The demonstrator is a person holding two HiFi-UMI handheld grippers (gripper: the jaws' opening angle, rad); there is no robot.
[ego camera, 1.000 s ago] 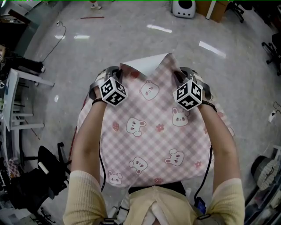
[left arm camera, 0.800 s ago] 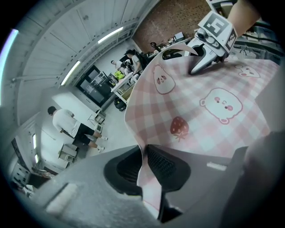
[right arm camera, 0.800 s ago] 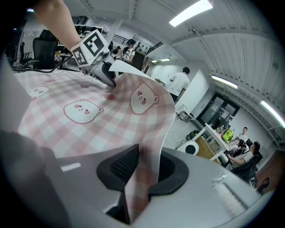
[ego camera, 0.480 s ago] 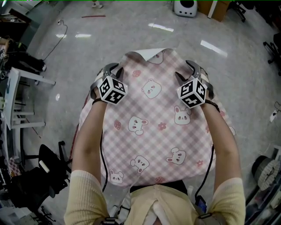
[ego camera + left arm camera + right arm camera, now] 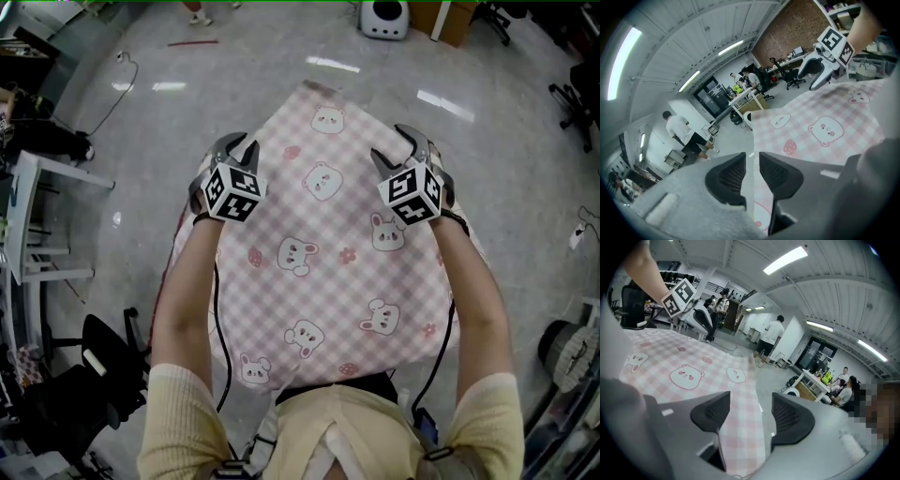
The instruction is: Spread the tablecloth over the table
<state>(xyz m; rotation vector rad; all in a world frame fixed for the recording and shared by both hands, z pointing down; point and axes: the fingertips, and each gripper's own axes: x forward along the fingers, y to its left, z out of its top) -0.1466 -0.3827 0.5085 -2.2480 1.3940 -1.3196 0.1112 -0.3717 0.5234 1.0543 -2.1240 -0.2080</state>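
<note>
A pink checked tablecloth [image 5: 319, 262] printed with bears and rabbits billows flat in front of me, its far edge flung out over the floor. It hides the table underneath. My left gripper [image 5: 236, 150] is at the cloth's left edge. In the left gripper view [image 5: 752, 173] a narrow gap shows between the pads, with the cloth's edge [image 5: 825, 131] running under it. My right gripper [image 5: 396, 148] is at the cloth's right edge. Its jaws have just been opening and stand wide [image 5: 750, 416], and the cloth's edge [image 5: 740, 427] lies loose between them, unpinched.
A white desk [image 5: 28, 216] and a black chair [image 5: 94, 356] stand at the left. At the right are dark wheeled gear [image 5: 562, 347] and a white device [image 5: 384, 17] far ahead. People [image 5: 682, 131] stand and sit across the room.
Both grippers have lifted and moved forward. The folded-back far corner of the cloth has flipped out and unrolled ahead. The right jaws have spread apart.
</note>
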